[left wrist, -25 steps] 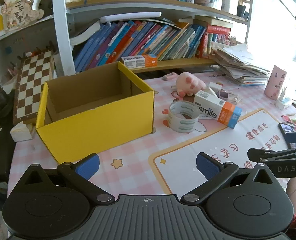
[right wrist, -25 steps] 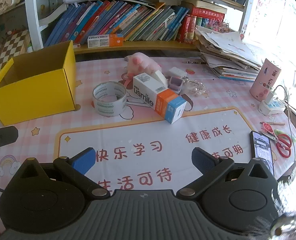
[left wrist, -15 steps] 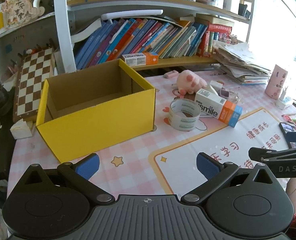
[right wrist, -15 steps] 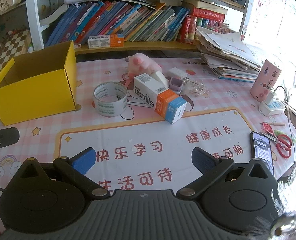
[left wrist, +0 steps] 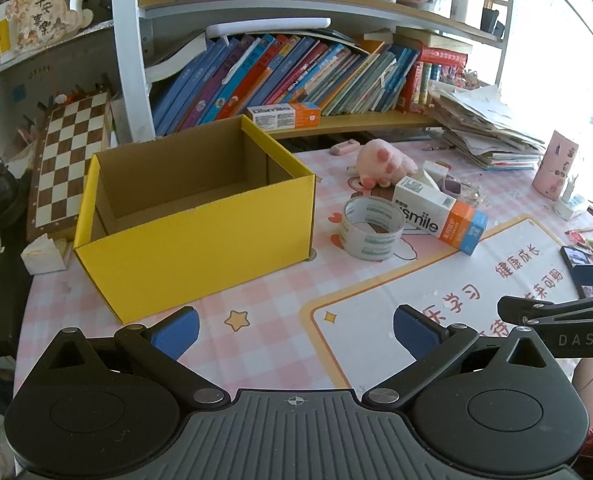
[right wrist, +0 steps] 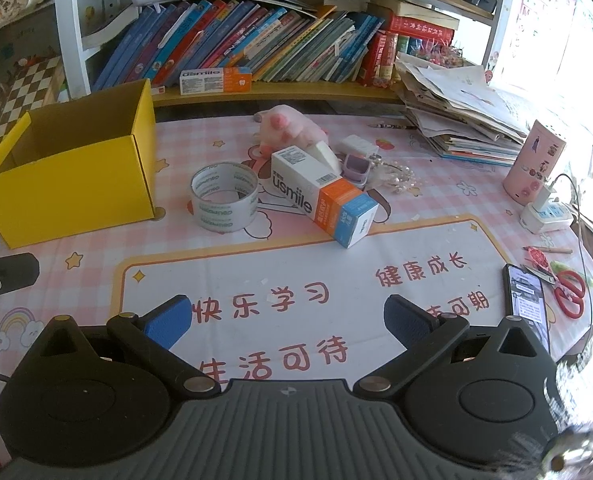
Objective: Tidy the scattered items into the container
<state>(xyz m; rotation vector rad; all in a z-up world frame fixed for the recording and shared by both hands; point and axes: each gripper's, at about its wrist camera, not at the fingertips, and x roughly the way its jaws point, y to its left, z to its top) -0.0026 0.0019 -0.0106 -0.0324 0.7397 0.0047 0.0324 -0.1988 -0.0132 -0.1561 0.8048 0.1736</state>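
Yellow cardboard box sits open-topped at the left of the desk, and as far as I can see into it it's empty, so nothing's been tidied away yet by the look of it. The loose stuff is bunched just to its right: a tape roll lying flat nearest the box, a long white carton on its side just beside the roll, a pink plush behind that, plus a small purple thing and some beads further back that I can't make out properly. Box being that close makes sense, short carry for each item. Both tools are hanging back over the printed mat with nothing between the pads: left hand-held gripper is spread wide and angled down toward the gap between box and tape, right hand-held gripper is spread wide too, facing the carton. My guess is wide jaws are there because the roll and carton are both chunky. I'd go for the tape first since it's closest, but the carton crowds it on one side, so fingers could nudge it. Phone and scissors sit off at the right edge, well apart from the pile.
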